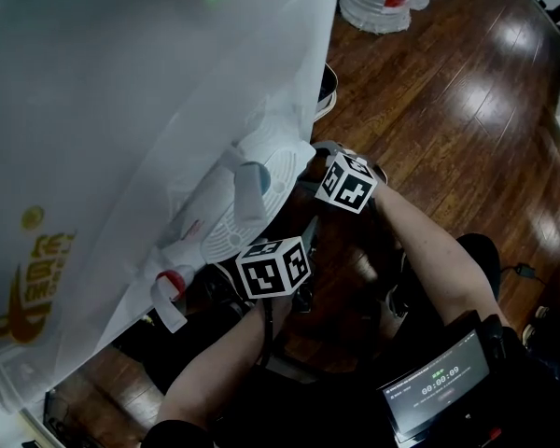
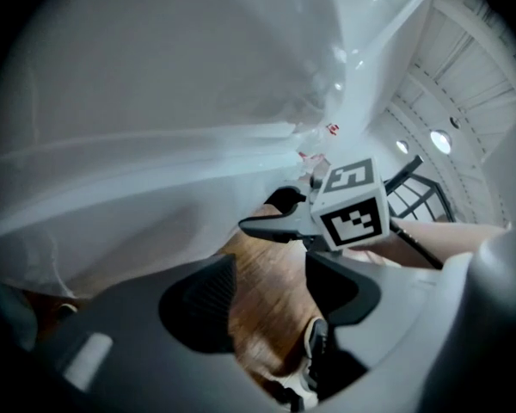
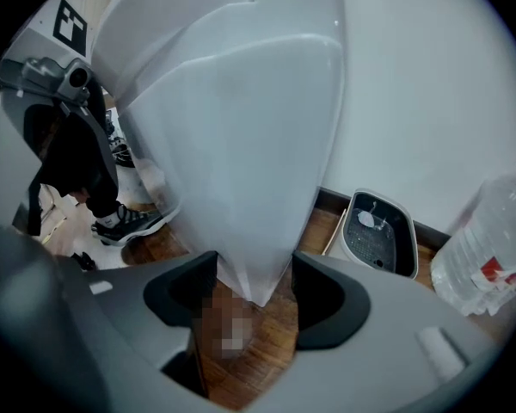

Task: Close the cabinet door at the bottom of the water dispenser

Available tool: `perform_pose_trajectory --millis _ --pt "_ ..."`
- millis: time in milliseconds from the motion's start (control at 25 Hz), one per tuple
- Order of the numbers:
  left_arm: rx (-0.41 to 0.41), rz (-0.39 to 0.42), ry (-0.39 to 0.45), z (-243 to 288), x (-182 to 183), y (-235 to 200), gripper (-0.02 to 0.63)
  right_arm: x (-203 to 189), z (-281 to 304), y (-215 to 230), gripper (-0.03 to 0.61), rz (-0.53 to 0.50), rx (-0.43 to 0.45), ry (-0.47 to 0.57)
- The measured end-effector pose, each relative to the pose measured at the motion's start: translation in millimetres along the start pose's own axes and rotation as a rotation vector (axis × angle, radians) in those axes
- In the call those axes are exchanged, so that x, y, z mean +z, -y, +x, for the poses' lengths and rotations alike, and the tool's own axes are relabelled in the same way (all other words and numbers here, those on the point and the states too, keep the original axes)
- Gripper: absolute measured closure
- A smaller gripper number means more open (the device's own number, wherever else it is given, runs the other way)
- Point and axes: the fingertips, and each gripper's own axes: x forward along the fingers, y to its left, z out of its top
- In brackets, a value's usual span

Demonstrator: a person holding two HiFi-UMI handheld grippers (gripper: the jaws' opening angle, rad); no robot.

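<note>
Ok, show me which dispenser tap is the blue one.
The upper-right tap in the head view is the blue one; the other tap, lower left, has a red cap.

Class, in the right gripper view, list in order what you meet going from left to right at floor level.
Black-and-white sneaker → tall white plastic water dispenser → white-rimmed grey drip tray → clear plastic water bottle

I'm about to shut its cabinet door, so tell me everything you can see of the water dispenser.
The water dispenser is a tall, glossy white unit, plastic by its look, standing on the dark wood floor. Its front carries a blue tap and a red tap over a white slotted drip tray, and a gold logo. Its lower corner sits between the parted jaws of the right tool; whether they touch it cannot be told.
</note>
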Motion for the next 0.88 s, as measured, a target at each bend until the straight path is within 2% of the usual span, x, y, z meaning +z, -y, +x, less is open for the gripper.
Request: perform_pose_trajectory --millis 480,880 --pt "0.0 -0.005 -0.017 -0.2 -3.6 -1.5 0.342 8.6 5.0 7.4 0.314 0.002 -0.021 0.02" --pt "-0.007 0.009 -0.033 -2.2 -11.2 2.9 0.342 -0.2 -4.6 3.6 0.332 0.052 -0.07 -0.026"
